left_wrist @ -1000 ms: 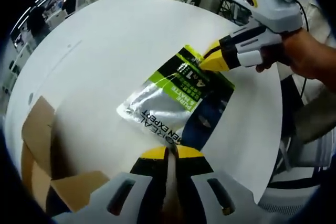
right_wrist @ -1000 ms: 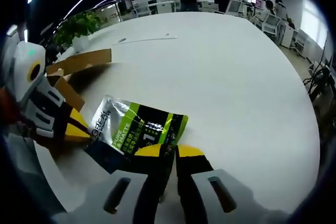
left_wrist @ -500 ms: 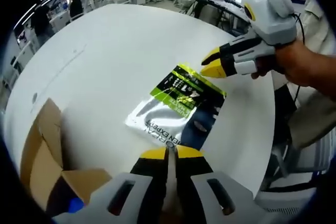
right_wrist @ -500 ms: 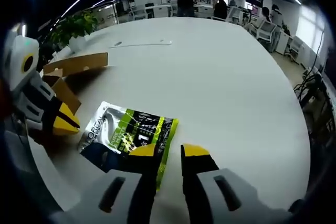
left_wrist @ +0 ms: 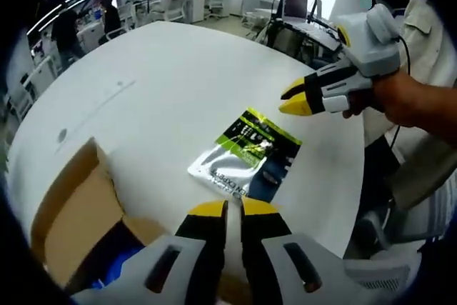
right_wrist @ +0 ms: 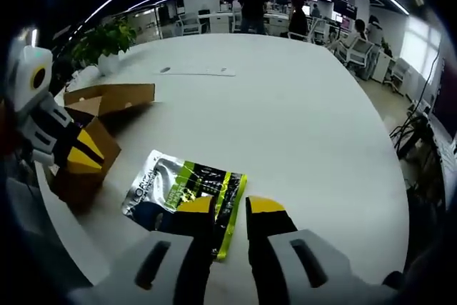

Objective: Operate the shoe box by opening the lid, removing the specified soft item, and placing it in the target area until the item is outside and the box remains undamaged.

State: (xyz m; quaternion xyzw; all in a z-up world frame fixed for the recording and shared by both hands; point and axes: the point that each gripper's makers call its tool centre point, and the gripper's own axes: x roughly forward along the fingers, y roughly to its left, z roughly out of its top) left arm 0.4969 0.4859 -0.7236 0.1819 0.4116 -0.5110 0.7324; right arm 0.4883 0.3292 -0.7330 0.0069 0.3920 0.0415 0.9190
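A silver, green and dark blue soft pouch lies flat on the white round table, outside the box. The open cardboard shoe box sits at the lower left of the left gripper view, something blue showing inside it. My left gripper hovers above the pouch's near edge, jaws close together and holding nothing. My right gripper hangs above the pouch's far end, tips apart. In the right gripper view the pouch lies just past my open right gripper, with the box and left gripper at left.
The table's edge runs close behind the pouch on the right gripper's side. A hand holds the right gripper. A thin flat strip lies on the far table, near a potted plant. Office desks, chairs and people stand beyond.
My right gripper opened, let go of the pouch's end and lifted away. Both grippers have drawn back and up. The pouch now rests flat on the table.
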